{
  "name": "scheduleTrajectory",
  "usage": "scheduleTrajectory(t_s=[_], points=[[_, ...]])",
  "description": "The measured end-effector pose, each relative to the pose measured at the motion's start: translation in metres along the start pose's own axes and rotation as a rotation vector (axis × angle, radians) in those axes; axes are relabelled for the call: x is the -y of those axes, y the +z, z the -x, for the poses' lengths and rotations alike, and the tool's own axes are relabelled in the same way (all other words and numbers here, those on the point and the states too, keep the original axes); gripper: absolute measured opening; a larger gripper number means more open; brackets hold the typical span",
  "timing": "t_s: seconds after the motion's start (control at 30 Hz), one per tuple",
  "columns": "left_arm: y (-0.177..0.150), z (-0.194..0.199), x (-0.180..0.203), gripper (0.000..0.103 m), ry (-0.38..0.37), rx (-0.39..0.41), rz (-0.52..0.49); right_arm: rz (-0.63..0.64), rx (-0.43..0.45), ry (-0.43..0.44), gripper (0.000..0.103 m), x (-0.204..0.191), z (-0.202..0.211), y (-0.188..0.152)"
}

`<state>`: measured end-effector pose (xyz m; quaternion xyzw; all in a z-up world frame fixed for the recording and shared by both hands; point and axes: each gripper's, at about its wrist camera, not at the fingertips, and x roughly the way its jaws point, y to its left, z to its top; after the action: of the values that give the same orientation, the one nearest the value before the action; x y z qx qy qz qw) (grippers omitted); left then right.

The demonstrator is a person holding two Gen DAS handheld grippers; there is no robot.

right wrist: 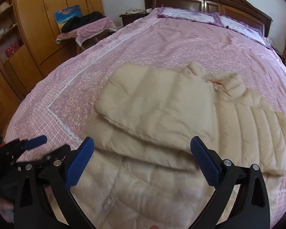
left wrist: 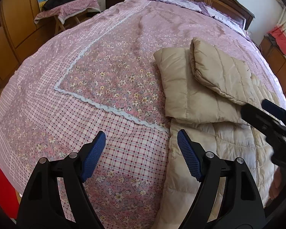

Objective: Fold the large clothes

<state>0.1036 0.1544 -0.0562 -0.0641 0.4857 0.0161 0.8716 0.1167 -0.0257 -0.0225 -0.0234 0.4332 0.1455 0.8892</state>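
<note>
Both tongs, left (left wrist: 141, 154) and right (right wrist: 142, 160), gape wide and empty over the blurred beige jacket (right wrist: 162, 114), its hem cut off below.

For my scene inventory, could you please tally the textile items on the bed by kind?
Beige padded jacket: 1
Pink floral bedspread: 1
Purple-trimmed pillows: 2
Total: 4

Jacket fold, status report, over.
Left gripper open, empty. Right gripper open, empty. Jacket on bed, sleeves folded in. Nothing in the way.
</note>
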Motion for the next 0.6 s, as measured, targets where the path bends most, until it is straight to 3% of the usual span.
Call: scheduleTrajectory(t_s=[0.17,0.3,0.53,0.6], points=[[-0.001,0.0,-0.003,0.077,-0.008,0.006,0.016,0.018,-0.023,-0.009,0.091,-0.01,-0.023,0.009],[-0.001,0.0,-0.007,0.077,-0.009,0.009,0.021,0.026,-0.066,-0.039,0.062,-0.01,-0.038,0.007],[-0.002,-0.005,-0.005,0.077,-0.016,-0.002,0.031,0.006,-0.085,0.006,0.03,-0.002,-0.045,0.0],[-0.001,-0.005,-0.002,0.077,-0.018,-0.001,0.028,-0.007,-0.069,0.033,0.01,0.002,-0.039,0.0]])
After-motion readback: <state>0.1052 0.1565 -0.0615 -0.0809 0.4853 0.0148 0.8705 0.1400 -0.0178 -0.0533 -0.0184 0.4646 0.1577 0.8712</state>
